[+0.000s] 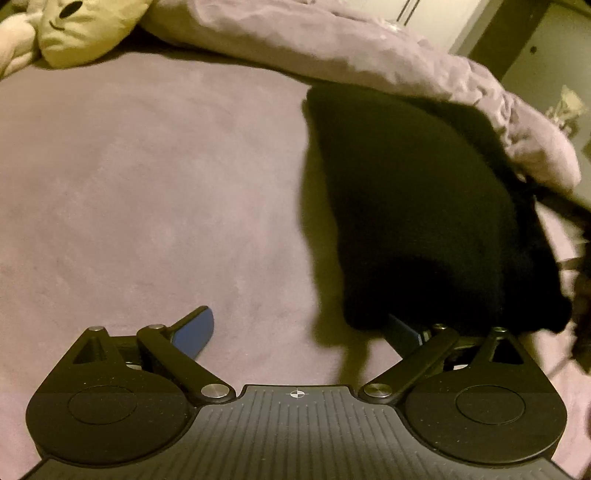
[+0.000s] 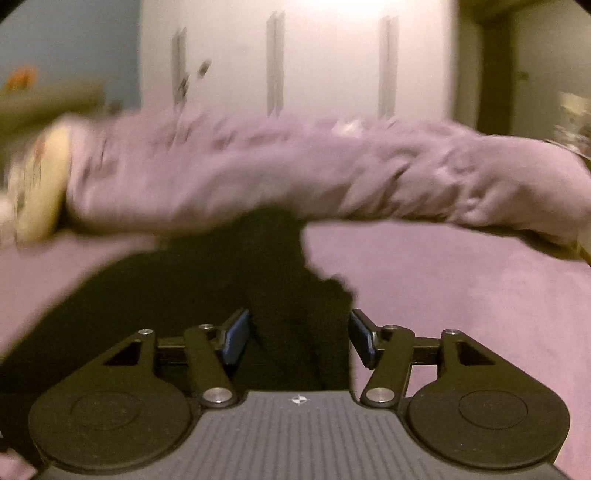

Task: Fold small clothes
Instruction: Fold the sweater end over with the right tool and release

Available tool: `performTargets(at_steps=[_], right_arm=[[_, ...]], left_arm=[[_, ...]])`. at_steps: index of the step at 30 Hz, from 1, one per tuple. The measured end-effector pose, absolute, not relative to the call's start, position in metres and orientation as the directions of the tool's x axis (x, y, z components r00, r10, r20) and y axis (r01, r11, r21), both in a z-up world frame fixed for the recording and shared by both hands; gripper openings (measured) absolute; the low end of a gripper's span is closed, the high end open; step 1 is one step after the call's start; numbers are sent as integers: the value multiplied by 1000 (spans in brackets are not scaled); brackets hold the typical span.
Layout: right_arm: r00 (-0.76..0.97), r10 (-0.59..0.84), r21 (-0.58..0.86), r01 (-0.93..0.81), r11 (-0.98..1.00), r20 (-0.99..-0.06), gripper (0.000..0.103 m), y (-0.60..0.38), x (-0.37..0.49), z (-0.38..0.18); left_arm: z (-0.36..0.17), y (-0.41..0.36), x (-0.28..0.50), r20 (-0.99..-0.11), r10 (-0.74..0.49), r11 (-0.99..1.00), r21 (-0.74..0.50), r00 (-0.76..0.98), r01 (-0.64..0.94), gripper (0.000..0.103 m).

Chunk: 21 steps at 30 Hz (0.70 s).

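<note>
Left wrist view: left gripper (image 1: 299, 332) jaws spread wide, nothing between the pads. Black garment (image 1: 406, 206) lies on the mauve bed sheet (image 1: 129, 184), right of centre, far edge touching the bunched duvet (image 1: 369, 55). Its near corner drapes over the right-hand pad, so that pad is mostly hidden. Plush toy (image 1: 85, 26) sits well apart at top left. A dark blur at the right edge can't be identified.

Right wrist view: heavy motion blur. Right gripper (image 2: 299, 339) jaws partly apart; the garment (image 2: 288, 295) runs between the pads but they don't look pressed on it, so not gripped, as I read it. Wardrobe doors (image 2: 295, 55) behind.

Handling guess: light, limp, low-slip knit; will sag and crease, not fragile. Pinch at a corner or hem edge. All-black cloth hides seams, folds and layer count, so garment type is unclear
</note>
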State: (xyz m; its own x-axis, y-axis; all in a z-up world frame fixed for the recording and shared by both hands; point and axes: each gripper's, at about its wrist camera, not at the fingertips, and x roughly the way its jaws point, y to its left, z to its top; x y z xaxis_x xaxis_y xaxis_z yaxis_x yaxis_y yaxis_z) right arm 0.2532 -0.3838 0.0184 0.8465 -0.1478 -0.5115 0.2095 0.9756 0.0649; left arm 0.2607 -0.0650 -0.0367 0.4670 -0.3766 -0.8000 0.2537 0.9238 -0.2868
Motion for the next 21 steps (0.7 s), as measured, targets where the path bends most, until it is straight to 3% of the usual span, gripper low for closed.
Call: performTargets(at_steps=[2, 5, 9, 13, 21], right_arm=[[866, -177, 128, 265, 956, -468, 58, -393, 217, 30], [863, -156, 305, 331, 893, -480, 58, -405, 154, 25], [821, -42, 492, 381, 783, -570, 58, -410, 110, -13], [835, 124, 646, 311, 697, -536, 58, -415, 122, -28], [833, 140, 654, 303, 693, -535, 61, -408, 140, -32]], left_arm=[[-39, -65, 260, -796, -373, 926, -287, 476, 246, 101], [-40, -71, 255, -792, -357, 933, -276, 495, 230, 101], [-39, -79, 252, -792, -329, 943, -250, 515, 218, 101], [-38, -82, 252, -795, -303, 953, -244, 526, 180, 101], [-38, -88, 253, -795, -256, 965, -239, 550, 103, 101]])
